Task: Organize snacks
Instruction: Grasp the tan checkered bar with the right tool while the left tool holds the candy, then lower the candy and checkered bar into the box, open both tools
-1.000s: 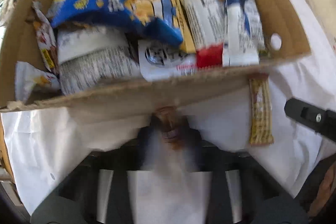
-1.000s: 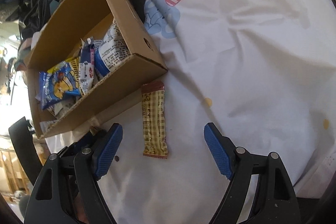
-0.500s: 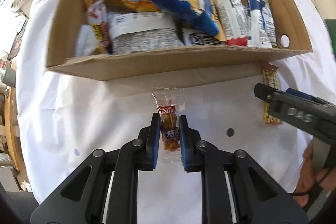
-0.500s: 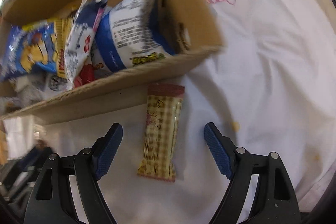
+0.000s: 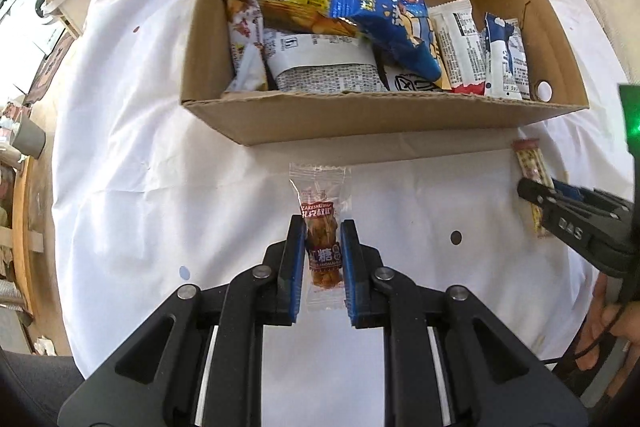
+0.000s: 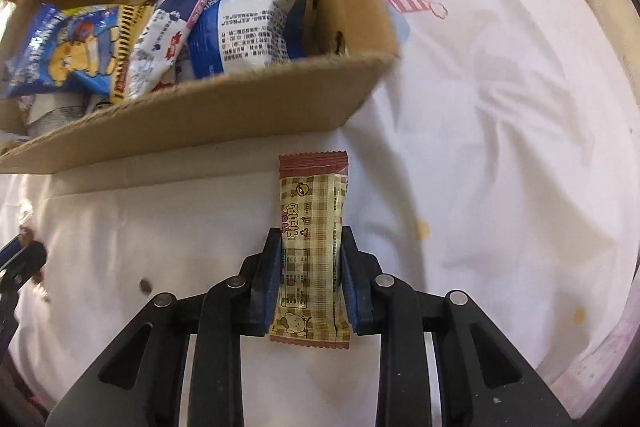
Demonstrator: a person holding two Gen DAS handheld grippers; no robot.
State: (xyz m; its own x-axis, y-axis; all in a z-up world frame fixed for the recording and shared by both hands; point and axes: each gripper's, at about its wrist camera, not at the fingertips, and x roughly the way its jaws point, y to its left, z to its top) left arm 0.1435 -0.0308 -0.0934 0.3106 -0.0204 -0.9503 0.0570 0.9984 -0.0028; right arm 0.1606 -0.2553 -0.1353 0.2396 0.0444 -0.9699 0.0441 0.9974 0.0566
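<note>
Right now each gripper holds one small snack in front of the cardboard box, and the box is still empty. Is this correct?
Not quite: the cardboard box is not empty; the left wrist view shows it crowded with snack packets. The rest stands: the left gripper holds a clear-wrapped snack, and the right gripper holds a checked yellow bar.

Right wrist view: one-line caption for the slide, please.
Right gripper, jaws just closed on a checked yellow snack bar lying on the white cloth beside the cardboard box.
</note>
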